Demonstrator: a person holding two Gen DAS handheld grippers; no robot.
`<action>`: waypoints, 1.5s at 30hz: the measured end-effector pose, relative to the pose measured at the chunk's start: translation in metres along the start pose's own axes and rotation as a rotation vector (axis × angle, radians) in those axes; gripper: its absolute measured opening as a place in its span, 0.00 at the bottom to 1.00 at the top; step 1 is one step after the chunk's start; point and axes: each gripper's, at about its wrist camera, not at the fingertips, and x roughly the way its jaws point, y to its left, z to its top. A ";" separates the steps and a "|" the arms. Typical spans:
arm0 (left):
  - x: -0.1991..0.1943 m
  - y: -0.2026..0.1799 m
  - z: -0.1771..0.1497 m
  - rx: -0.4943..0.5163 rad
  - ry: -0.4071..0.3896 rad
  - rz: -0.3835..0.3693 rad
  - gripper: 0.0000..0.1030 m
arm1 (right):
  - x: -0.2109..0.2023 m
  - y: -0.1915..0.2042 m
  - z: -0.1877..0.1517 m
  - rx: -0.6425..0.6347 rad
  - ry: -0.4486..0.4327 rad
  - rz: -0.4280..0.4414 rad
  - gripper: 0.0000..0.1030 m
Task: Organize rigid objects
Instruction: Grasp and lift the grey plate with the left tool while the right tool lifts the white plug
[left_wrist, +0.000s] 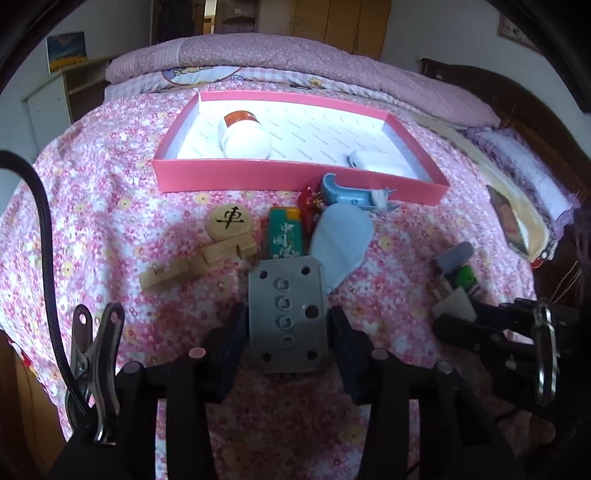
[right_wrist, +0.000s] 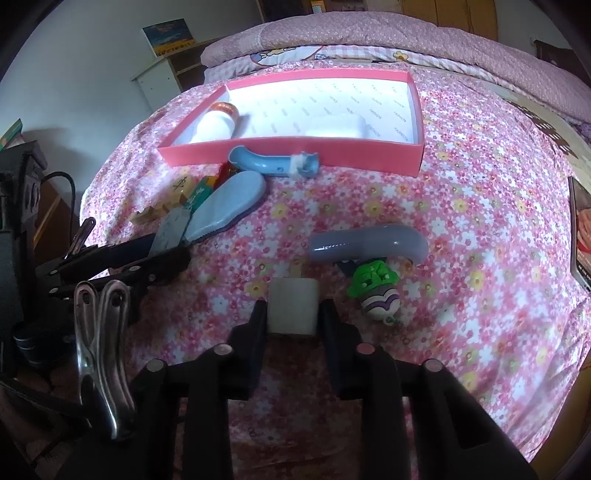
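A pink box (left_wrist: 295, 177) lies on the flowered bed and holds a white bottle (left_wrist: 243, 134) and a white case (left_wrist: 373, 160). My left gripper (left_wrist: 286, 325) is shut on a grey perforated plate (left_wrist: 286, 314) just above the bedspread. In front of it lie a wooden chess disc (left_wrist: 229, 221), wooden blocks (left_wrist: 195, 266), a green lighter (left_wrist: 285, 236), a pale blue oval piece (left_wrist: 341, 236) and a blue handle (left_wrist: 351, 194). My right gripper (right_wrist: 292, 314) is shut on a white block (right_wrist: 292, 310). A grey curved tube (right_wrist: 369, 245) and a green toy (right_wrist: 376, 291) lie to its right.
The box (right_wrist: 295, 153) sits ahead in the right wrist view, with the blue handle (right_wrist: 273, 162) against its near wall. A folded quilt (left_wrist: 295, 62) lies at the far end of the bed. A book (right_wrist: 581, 236) lies at the right edge.
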 end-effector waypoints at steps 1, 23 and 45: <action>-0.002 0.001 0.000 0.001 0.000 -0.007 0.45 | 0.000 0.000 0.000 -0.001 0.000 0.005 0.27; -0.019 0.023 0.069 0.066 -0.084 -0.135 0.45 | -0.015 0.011 0.053 -0.007 -0.051 0.062 0.26; 0.015 0.017 0.165 -0.002 -0.115 -0.096 0.45 | 0.004 -0.028 0.150 0.036 -0.139 0.042 0.26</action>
